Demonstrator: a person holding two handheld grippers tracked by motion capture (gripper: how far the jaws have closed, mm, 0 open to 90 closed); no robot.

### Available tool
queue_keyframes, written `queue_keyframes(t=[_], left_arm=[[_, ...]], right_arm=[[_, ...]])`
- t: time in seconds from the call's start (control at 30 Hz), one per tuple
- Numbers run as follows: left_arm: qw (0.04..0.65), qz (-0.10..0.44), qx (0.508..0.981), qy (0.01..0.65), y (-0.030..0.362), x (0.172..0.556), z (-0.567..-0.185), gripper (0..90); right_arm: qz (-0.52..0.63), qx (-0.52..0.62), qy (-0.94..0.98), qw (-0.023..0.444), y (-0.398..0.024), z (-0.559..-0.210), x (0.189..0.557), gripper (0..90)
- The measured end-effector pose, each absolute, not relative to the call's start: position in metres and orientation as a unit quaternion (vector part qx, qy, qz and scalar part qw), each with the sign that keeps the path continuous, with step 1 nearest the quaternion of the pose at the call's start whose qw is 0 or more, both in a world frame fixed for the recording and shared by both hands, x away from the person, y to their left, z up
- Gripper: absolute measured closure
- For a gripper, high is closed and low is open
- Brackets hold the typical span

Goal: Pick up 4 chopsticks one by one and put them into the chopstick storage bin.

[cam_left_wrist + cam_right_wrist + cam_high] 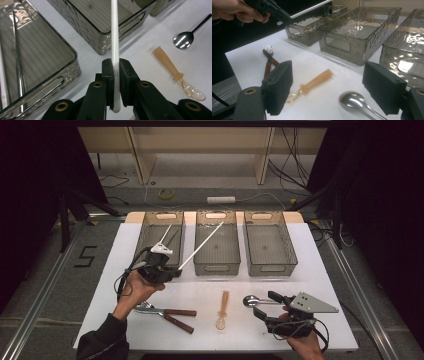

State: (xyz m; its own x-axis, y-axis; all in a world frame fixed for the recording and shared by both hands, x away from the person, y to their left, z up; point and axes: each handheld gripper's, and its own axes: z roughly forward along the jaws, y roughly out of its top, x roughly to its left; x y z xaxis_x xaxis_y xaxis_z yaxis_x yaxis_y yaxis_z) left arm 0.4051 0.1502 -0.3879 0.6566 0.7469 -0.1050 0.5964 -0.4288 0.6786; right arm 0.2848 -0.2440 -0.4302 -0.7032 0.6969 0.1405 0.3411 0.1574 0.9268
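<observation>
On the white table [210, 340] stand three clear bins in a row at the far side, with cutlery lying loose in front of them. Above the near edge of the left bin [159, 240] the left gripper [115, 75] is clamped tight on a white chopstick [114, 32], pinching it close to its lower end. From the jaws the stick slants up and away, and in the high view its far tip reaches over the middle bin [216, 242]. Inside the left bin lie a metal stick and another white stick along the floor. The right bin [270, 245] stands last in the row.

Near the front right of the table the right gripper [329, 87] rests low with its jaws spread wide and nothing between the pads. A metal spoon [353, 100] lies on the table just ahead of it, bowl towards the middle of the table. Just beside that, an amber plastic spoon [312, 83] lies with its handle pointing towards the bins. Farther left, under the person's left forearm, a fork [145, 307] and a knife [177, 321] with brown handles lie near each other.
</observation>
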Motion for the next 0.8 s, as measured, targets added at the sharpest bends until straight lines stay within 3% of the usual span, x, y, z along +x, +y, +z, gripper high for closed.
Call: queue_keyframes(t=[0.8], left_arm=[[0.359,0.136,0.808,0.446,0.177,0.429,-0.387,82.9]], right_arm=[[0.547,0.35,0.743,0.164,-0.245,-0.43,0.285,25.3]])
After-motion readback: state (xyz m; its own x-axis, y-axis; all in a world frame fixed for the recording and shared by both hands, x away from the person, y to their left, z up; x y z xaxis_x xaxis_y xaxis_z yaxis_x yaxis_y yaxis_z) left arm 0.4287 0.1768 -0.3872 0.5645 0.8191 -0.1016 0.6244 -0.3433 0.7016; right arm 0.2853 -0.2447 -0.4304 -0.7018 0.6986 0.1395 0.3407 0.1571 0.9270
